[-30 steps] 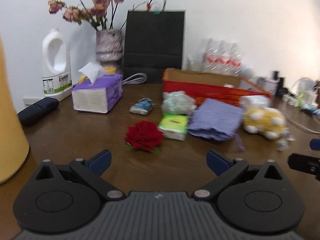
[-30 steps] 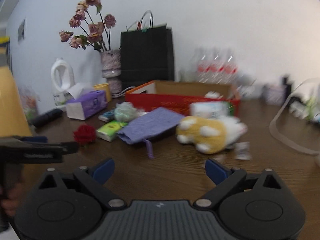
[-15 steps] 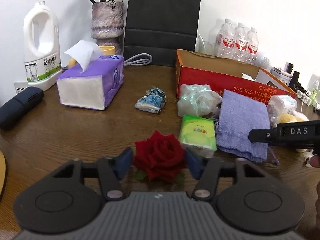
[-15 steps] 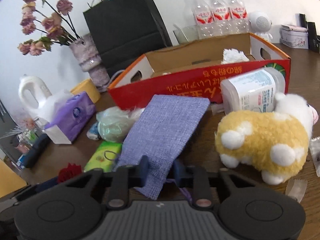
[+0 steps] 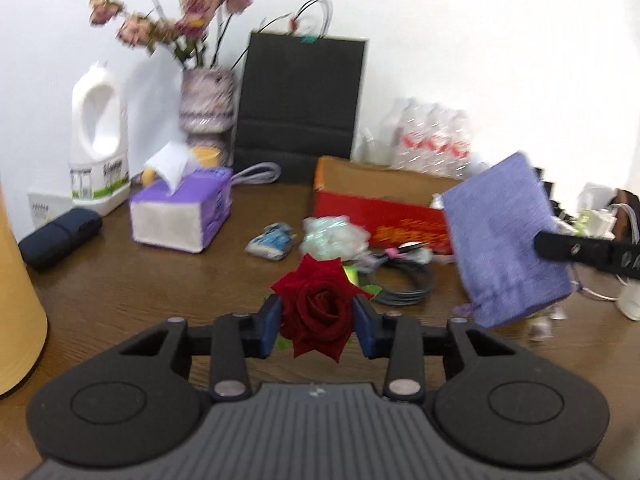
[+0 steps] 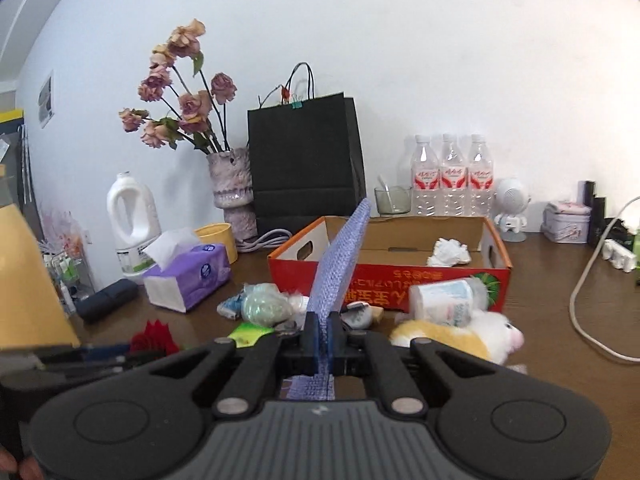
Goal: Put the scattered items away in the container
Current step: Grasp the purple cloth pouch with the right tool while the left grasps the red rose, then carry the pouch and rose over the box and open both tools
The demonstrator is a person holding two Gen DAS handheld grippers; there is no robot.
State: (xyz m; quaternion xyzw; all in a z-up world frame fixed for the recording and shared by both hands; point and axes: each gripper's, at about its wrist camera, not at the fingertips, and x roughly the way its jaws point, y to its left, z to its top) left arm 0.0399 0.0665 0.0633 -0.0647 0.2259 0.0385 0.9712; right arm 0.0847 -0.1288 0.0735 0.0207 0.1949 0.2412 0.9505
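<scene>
The left gripper (image 5: 316,326) is clamped on a red rose (image 5: 318,312), held above the brown table (image 5: 160,280). The right gripper (image 6: 323,340) is pinched shut on a purple cloth pouch (image 6: 340,256), which stands edge-on and hides part of the box's near wall. Bare wood lies at the right edge of the table. Ahead sit a green packet (image 6: 248,332), a crumpled plastic bag (image 6: 266,308), a plush toy (image 6: 460,336) and a coiled cable (image 5: 404,280). Beyond them, the red cardboard box (image 6: 440,276) is open-topped, holding crumpled white paper (image 6: 448,252). The left view is blurred.
</scene>
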